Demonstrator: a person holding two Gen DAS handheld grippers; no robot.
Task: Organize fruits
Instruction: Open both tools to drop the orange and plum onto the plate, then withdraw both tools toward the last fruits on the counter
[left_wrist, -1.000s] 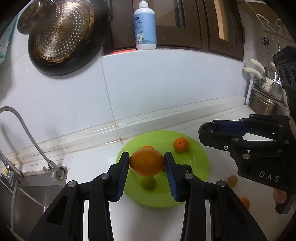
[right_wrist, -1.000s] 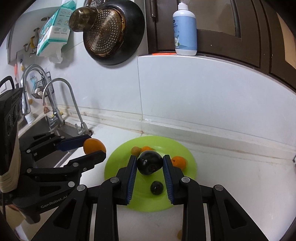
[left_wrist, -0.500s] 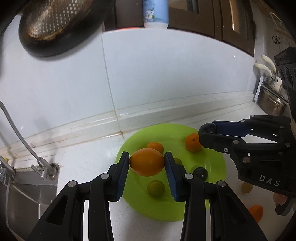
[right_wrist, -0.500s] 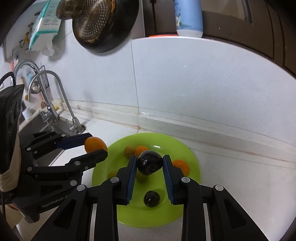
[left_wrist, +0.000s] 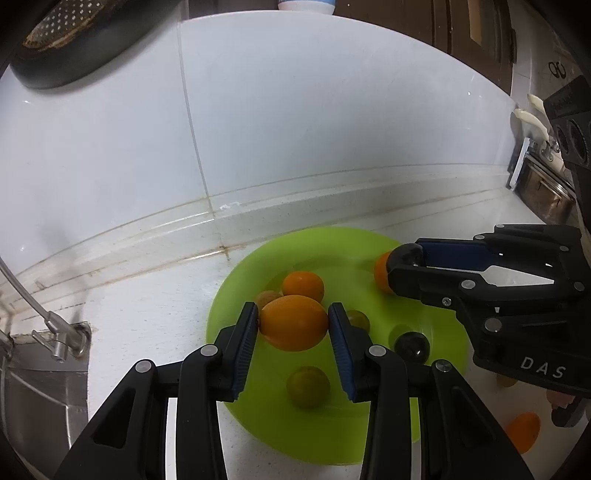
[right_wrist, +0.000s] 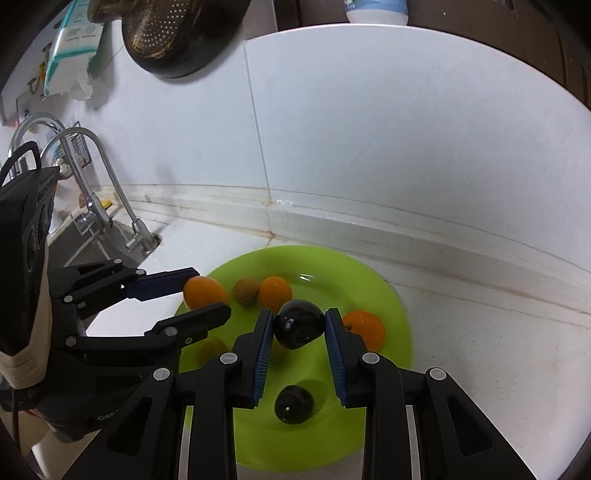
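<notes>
Both hand-held grippers are dropping closer over the green plate (left_wrist: 236, 295): your left hand-held gripper (left_wrist: 293, 325) is clamping an orange (left_wrist: 293, 326), your right hand-held gripper (right_wrist: 299, 326) a dark plum (right_wrist: 298, 324). Next, you're likely lowering and releasing.

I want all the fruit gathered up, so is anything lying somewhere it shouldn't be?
Yes. An orange fruit lies on the counter outside the green plate, at its right. Another small fruit sits there too, mostly hidden behind the right gripper.

Left tool (left_wrist: 293, 321) and right tool (right_wrist: 299, 326) hover side by side, each clamped on something round.
</notes>
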